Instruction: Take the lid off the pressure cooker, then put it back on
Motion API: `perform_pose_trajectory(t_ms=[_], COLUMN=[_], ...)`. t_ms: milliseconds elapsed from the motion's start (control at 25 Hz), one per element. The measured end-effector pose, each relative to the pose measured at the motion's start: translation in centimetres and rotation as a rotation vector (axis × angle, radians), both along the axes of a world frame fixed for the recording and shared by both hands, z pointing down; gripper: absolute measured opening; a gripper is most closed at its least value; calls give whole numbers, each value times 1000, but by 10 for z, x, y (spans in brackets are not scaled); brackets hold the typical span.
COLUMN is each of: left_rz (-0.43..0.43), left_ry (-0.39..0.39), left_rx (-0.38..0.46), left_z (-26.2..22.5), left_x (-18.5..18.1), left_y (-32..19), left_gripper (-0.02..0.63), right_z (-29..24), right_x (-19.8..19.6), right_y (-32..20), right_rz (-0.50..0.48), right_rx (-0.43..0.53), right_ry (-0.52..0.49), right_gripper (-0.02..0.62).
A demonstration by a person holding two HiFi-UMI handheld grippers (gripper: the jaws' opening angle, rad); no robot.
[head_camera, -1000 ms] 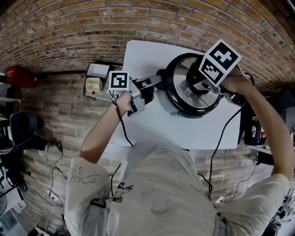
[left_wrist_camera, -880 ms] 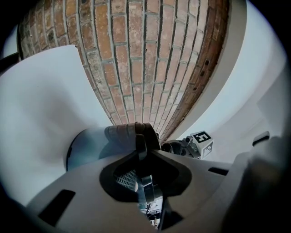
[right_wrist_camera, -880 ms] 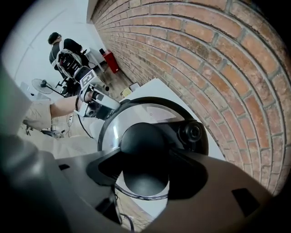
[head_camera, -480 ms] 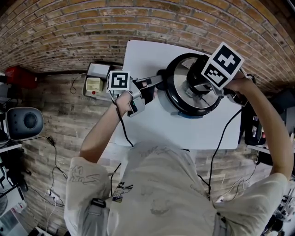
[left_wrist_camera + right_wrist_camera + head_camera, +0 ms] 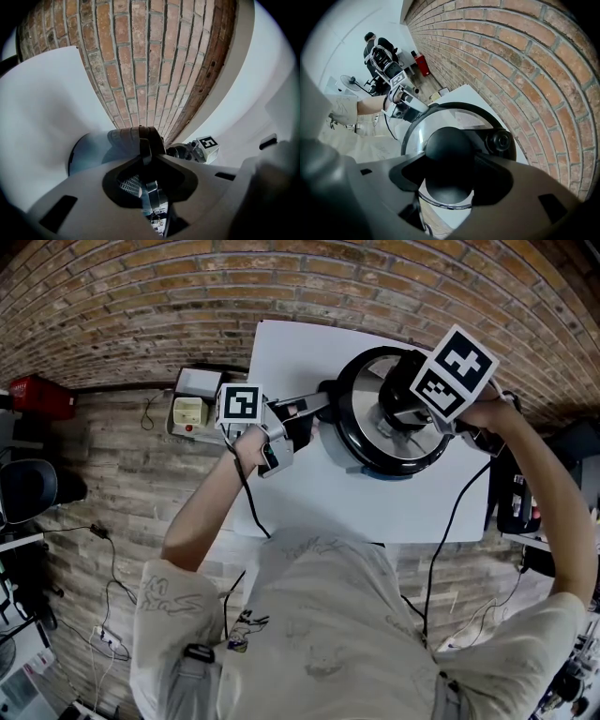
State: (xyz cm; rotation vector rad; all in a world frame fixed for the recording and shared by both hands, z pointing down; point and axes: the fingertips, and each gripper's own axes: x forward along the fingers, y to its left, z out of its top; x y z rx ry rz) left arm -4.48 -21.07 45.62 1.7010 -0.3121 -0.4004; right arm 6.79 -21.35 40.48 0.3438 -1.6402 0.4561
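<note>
The steel pressure cooker [image 5: 367, 463] stands at the back right of the white table [image 5: 309, 493], with its glass lid [image 5: 361, 418] on it. My left gripper [image 5: 307, 412] lies level at the pot's left side, shut on the black side handle [image 5: 140, 136]; the steel pot wall [image 5: 91, 152] shows beside it in the left gripper view. My right gripper [image 5: 401, 418] points down onto the lid, its jaws closed round the round black lid knob [image 5: 447, 150]. Past the knob in the right gripper view are the lid's glass [image 5: 440, 119] and a black valve [image 5: 499, 139].
A brick wall runs close behind the table. Left of the table on the floor sits a small box with a beige device [image 5: 192, 409], and farther left a red object [image 5: 37, 395]. A dark shelf [image 5: 516, 493] stands at the table's right edge. A person [image 5: 377, 49] is far off.
The right gripper's marker cube has turned a little over the lid. The left gripper and the cooker have kept still. A dark chair at the far left has moved.
</note>
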Motion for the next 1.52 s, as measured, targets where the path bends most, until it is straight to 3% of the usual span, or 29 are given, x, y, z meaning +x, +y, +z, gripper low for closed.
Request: perform_pose_trajectory(t_ms=[920,1080,1520], left_rz=[-10,-9,-22], left_ry=[28,29,26], left_rx=[-11,-13,-22], left_z=[0,1,1], left_x=[0,-1,-2], left_y=[-1,0,0], left_gripper=[78,78,78], right_z=[-30,-38,-73], right_x=[7,3,31], right_y=[-1,7,3], right_rz=[-13,8,65], right_rx=[28,-7,59], right_ry=[4,-44,-57], right_gripper=[291,291,292])
